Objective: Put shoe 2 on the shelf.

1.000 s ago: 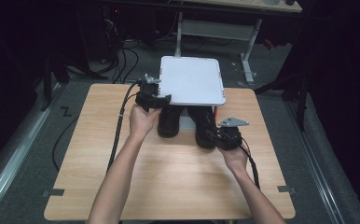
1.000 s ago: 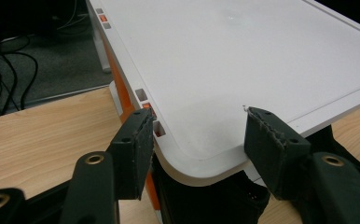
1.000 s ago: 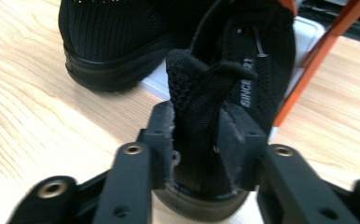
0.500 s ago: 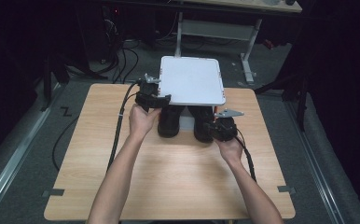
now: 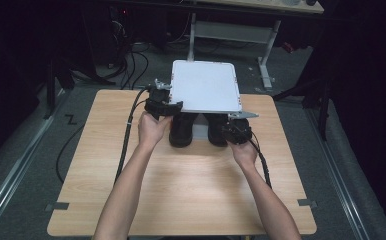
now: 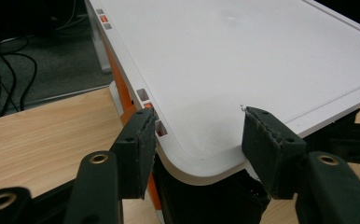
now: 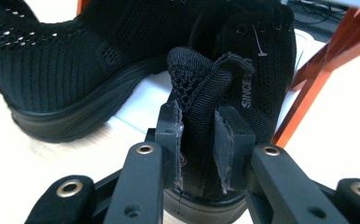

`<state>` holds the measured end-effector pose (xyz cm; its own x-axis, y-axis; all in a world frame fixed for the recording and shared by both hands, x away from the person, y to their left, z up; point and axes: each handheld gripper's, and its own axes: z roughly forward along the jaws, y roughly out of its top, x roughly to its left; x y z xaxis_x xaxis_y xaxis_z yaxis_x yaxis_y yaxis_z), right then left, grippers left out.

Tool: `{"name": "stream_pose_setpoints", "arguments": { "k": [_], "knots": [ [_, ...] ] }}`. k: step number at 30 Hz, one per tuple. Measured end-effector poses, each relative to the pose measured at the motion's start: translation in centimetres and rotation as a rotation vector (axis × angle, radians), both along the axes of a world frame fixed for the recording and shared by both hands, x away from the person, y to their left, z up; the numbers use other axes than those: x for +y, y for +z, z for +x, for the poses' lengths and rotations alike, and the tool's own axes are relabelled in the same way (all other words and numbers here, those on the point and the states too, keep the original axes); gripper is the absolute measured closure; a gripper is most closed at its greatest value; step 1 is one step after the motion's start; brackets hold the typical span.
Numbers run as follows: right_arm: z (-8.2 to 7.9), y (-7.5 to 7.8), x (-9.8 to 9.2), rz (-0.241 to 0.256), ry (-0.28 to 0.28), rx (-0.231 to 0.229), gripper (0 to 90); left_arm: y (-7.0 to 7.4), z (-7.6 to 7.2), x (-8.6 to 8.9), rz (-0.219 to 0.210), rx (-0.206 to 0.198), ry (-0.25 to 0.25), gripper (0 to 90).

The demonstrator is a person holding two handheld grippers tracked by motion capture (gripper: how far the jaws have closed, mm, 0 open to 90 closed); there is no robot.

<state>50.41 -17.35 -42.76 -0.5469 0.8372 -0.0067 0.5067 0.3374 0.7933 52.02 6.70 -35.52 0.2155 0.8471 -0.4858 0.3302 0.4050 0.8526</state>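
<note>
While the right gripper (image 7: 199, 140) clenches a black shoe's heel tab (image 7: 211, 93), the left gripper (image 6: 197, 140) straddles, seemingly unclamped, the white shelf's corner (image 6: 201, 158).

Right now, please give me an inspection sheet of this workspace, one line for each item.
Surface: light wooden table, bare at the near side.
Job's things: two black knit shoes, heels toward the person, under a flat white lid with orange parts below.
Clutter: nothing seen.
Grippers: left gripper open, fingers at either side of the lid's near corner; right gripper shut on the right shoe's heel collar.
Cables: one black cable trails from the left gripper across the table; another follows the right forearm.
Surroundings: dark room, grey floor, white desk frame behind, loose floor cables.
</note>
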Motion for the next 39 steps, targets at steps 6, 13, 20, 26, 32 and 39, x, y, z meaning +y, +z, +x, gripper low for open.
{"name": "stream_pose_setpoints", "arguments": {
  "k": [6,13,20,26,32,39],
  "knots": [
    [0.5,-0.3,0.4,-0.013,-0.016,-0.011,70.6,0.0,0.0,0.1,-0.001,-0.002,-0.001,46.0],
    [0.2,-0.3,-0.1,-0.006,-0.019,0.002,55.3,0.0,-0.1,0.0,0.011,-0.014,0.010,46.6],
    [-1.2,1.1,-1.2,0.008,0.011,-0.032,53.2,-0.1,0.4,-0.3,0.017,-0.015,0.057,41.7],
    [-2.5,1.9,-3.2,0.049,0.032,-0.050,58.6,0.4,-0.4,-0.2,0.034,-0.045,0.060,34.6],
    [-4.2,2.4,-5.3,0.087,0.043,-0.069,59.8,1.1,-2.3,0.6,0.004,-0.091,0.058,34.1],
    [-6.2,2.4,-8.4,0.129,0.007,-0.083,59.5,0.2,-4.9,1.7,0.002,-0.097,0.027,32.6]
  ]
}}
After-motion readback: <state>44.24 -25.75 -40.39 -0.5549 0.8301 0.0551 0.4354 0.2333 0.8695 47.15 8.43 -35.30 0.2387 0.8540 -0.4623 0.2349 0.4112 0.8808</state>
